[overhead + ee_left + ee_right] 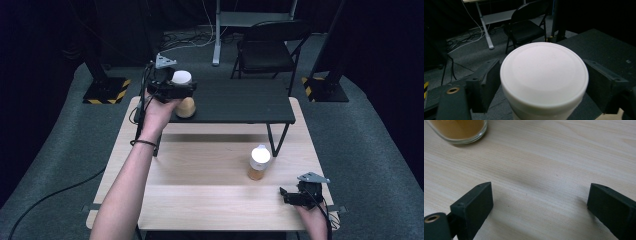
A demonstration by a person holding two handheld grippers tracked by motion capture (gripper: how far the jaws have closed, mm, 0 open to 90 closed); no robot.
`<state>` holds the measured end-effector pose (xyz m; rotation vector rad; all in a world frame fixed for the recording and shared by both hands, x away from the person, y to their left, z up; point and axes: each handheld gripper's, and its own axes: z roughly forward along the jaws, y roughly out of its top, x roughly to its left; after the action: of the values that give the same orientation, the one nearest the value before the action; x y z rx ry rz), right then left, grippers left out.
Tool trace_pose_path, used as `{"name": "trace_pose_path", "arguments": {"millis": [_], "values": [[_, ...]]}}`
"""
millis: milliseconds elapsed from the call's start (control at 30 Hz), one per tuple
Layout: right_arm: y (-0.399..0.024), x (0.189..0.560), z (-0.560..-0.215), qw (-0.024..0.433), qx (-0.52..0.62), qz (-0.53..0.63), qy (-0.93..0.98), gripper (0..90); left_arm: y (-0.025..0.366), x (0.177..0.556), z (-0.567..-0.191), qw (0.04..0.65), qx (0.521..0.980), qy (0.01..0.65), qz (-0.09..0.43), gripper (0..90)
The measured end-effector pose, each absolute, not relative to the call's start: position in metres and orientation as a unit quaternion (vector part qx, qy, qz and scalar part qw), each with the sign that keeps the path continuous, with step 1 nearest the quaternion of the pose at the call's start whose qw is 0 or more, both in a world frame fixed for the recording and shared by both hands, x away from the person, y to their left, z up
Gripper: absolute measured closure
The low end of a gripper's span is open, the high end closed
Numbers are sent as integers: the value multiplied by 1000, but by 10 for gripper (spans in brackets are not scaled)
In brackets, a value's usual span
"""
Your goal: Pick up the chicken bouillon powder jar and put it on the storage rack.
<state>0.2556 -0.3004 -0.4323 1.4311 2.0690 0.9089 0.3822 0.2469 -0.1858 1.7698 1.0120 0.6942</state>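
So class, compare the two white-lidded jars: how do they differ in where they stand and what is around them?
The jar on the black shelf stands raised at the far left, while the jar on the wooden table stands lower, nearer the right. The shelf jar sits between the left tongs; the table jar stands free, apart from the open right tongs. Both are upright, white-lidded, with amber contents.

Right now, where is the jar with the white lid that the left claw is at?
In the high view the jar stands at the left front edge of the black raised shelf, between the jaws of the left claw, far from the second jar on the wooden table.
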Motion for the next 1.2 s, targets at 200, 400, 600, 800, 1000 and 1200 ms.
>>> {"name": "trace_pose_path", "arguments": {"millis": [200,400,600,800,1000,1200], "values": [[-300,256,-432,231,521,330,752,56,260,370,-186,481,722,408,283,123],[-300,256,-432,231,522,330,752,56,273,354,-192,486,723,399,288,91],[-299,256,-432,231,524,330,751,56,283,340,-200,488,723,393,291,78],[-299,256,-432,232,524,329,750,57,292,325,-212,490,727,382,293,71],[-299,256,-432,232,524,329,750,57,303,313,-227,495,728,378,287,72],[-299,256,-432,232,524,329,750,56,315,297,-247,505,724,377,283,68]]}}
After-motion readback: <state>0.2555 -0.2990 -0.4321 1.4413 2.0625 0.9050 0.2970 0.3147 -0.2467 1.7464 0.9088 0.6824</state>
